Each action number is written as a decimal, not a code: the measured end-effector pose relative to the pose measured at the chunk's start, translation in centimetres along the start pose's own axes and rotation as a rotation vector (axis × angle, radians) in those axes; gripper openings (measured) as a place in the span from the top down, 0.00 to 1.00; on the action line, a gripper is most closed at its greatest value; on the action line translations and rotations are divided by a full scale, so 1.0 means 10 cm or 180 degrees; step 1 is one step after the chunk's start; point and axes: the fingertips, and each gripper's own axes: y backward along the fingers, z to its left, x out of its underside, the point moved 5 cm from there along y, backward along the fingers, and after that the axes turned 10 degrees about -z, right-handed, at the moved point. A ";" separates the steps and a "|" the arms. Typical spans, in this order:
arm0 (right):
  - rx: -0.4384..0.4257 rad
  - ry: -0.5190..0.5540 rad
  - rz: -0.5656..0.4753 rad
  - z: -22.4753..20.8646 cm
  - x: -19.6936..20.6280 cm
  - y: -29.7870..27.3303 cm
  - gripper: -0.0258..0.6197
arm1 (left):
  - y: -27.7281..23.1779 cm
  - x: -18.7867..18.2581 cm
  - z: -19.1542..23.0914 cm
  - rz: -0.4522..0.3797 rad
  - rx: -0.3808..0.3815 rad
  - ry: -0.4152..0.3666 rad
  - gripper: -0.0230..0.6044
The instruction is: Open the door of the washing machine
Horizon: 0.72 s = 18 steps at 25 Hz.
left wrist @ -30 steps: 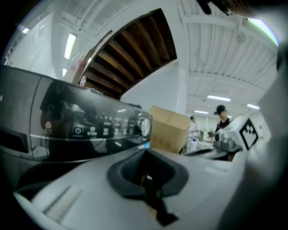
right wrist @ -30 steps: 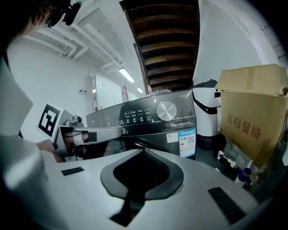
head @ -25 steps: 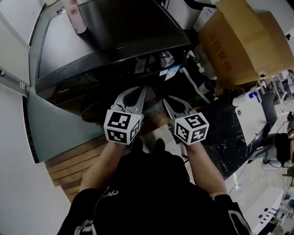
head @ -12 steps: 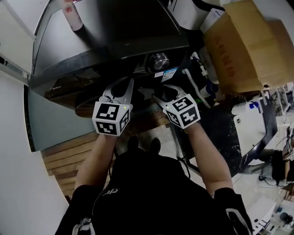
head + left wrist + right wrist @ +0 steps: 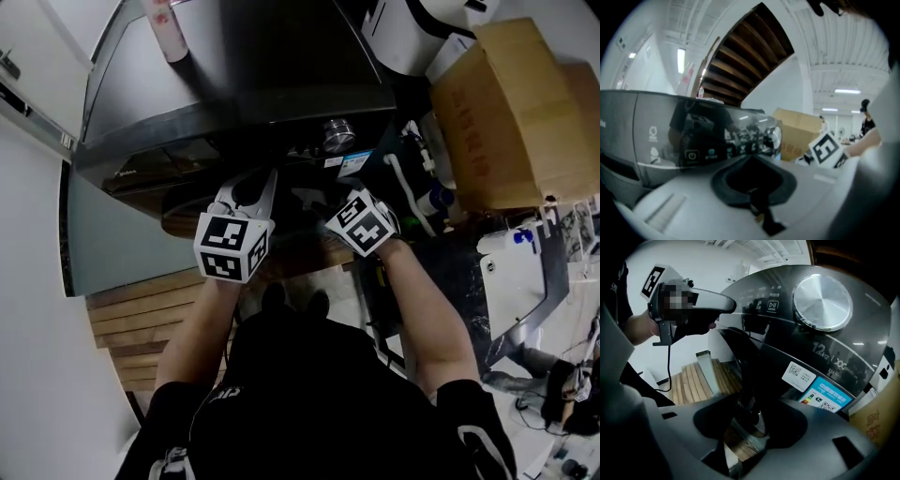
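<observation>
Left white hand-held gripper [image 5: 265, 180] jaws pressed together, empty, idle. Right white gripper [image 5: 750, 423]: jaws just sprung wide, straddling chrome-lined rim of dark glossy round door [image 5: 739, 369], not pinching. Door sits low on front of black washing machine [image 5: 244, 66]. Step, likely: grasping rim. Next: close, pull outward

Straight ahead the washing machine [image 5: 234, 84] front blocks you. On your right, a cardboard box [image 5: 506, 103] and a white hose [image 5: 401, 180] crowd the gap beside it. Free room lies at your left, over the wooden floor [image 5: 131, 323].
</observation>
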 end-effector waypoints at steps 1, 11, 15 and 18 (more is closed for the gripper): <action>0.0006 0.0039 0.0014 0.00 0.00 -0.02 0.66 | 0.00 0.01 -0.01 0.0006 -0.0001 0.0020 0.95; -0.0109 0.0431 0.0142 -0.03 -0.03 -0.25 0.73 | 0.05 0.07 -0.06 0.0027 -0.0021 0.0208 0.95; -0.0208 0.0549 0.0200 -0.02 -0.04 -0.32 0.71 | 0.07 0.08 -0.05 0.0029 -0.0050 0.0227 0.95; -0.0232 0.0675 0.0209 0.00 -0.02 -0.33 0.71 | 0.10 0.11 -0.05 0.0049 -0.0079 0.0228 0.95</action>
